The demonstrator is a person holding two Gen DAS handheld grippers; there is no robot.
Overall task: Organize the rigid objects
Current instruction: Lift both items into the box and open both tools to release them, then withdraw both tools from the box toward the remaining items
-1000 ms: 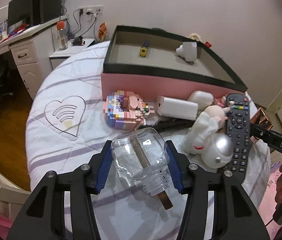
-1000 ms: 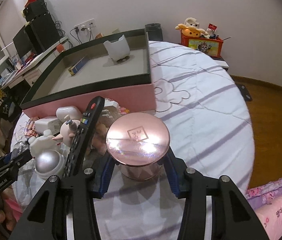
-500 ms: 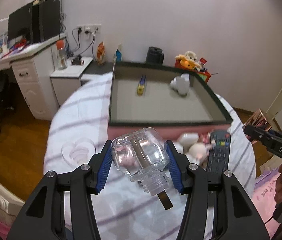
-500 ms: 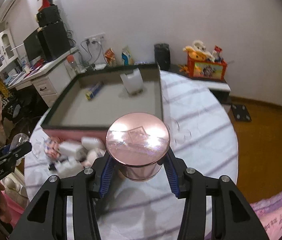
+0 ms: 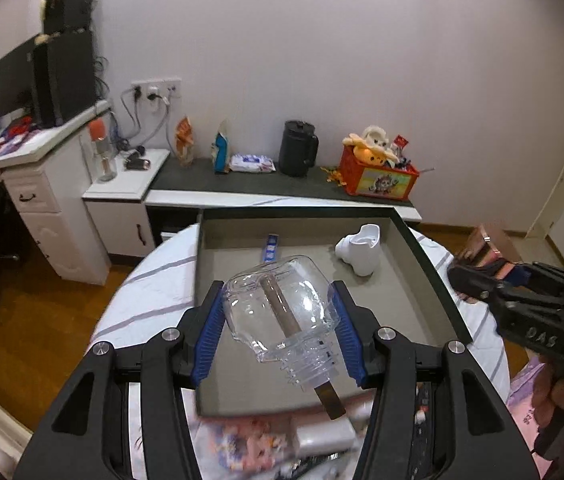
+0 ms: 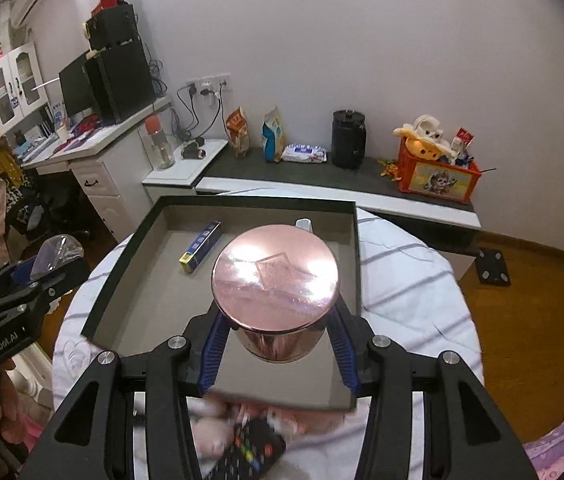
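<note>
My left gripper (image 5: pixel 279 334) is shut on a clear glass bottle (image 5: pixel 282 312) with a brown stick inside, held in the air over the near part of the dark-rimmed box (image 5: pixel 422 264). My right gripper (image 6: pixel 275 334) is shut on a rose-gold round tin (image 6: pixel 275 276), also up over the box (image 6: pixel 121 256). Inside the box lie a blue-and-yellow stick pack (image 6: pixel 200 246) and a white holder (image 5: pixel 362 250). Each gripper shows in the other's view: the right gripper (image 5: pixel 482 280) at the right edge, the left gripper (image 6: pixel 47 268) at the left edge.
Blurred below lie a black remote (image 6: pixel 251 454), a white case (image 5: pixel 324 432) and small toys on the round striped-cloth table (image 6: pixel 414 280). Behind stand a low dark shelf with a black kettle (image 5: pixel 297 154) and an orange toy crate (image 5: pixel 378 178), and a white desk (image 5: pixel 37 184) at left.
Both grippers rose from the table and moved forward over the box, carrying the glass bottle and the tin. The toys and remote dropped toward the bottom edge of both views.
</note>
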